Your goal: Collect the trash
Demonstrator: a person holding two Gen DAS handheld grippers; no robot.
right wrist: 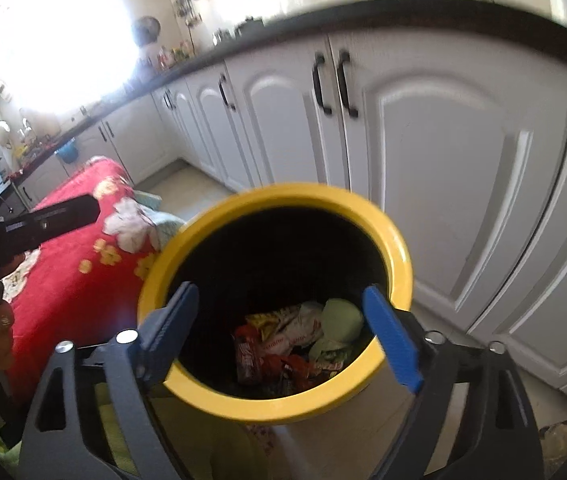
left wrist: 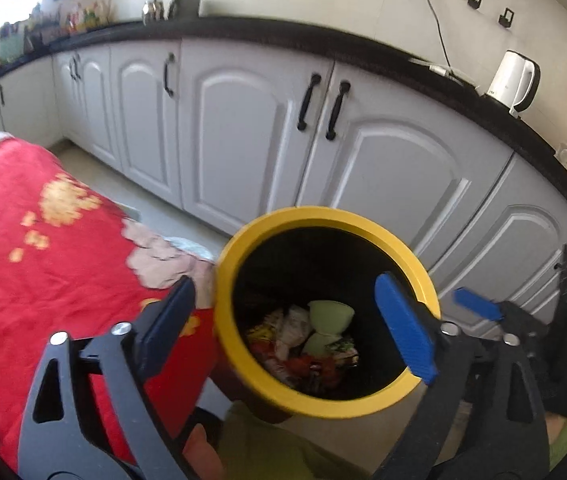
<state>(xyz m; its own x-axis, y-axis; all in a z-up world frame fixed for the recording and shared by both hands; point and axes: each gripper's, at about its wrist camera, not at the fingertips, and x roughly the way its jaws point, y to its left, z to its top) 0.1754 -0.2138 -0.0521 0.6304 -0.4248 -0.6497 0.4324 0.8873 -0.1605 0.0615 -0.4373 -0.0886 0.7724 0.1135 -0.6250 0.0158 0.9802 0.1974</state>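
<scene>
A black bin with a yellow rim [left wrist: 323, 216] [right wrist: 283, 196] stands on the floor below both grippers. Trash [left wrist: 307, 340] [right wrist: 299, 340] lies at its bottom: crumpled red and white wrappers and pale green wads. My left gripper [left wrist: 287, 324] hovers over the bin's mouth, open, with nothing between its fingers. My right gripper [right wrist: 283, 334] is also open and empty above the mouth. In the left wrist view one blue finger [left wrist: 477, 304] of the right gripper shows at the right. In the right wrist view a dark finger [right wrist: 63, 214] of the left gripper shows at the left.
A surface under a red floral cloth [left wrist: 43, 240] [right wrist: 75, 248] sits just left of the bin. White cabinet doors [left wrist: 243, 120] [right wrist: 443, 160] under a black countertop run behind it. A white kettle [left wrist: 513, 80] stands on the counter. Pale floor [right wrist: 187, 192] lies between cloth and cabinets.
</scene>
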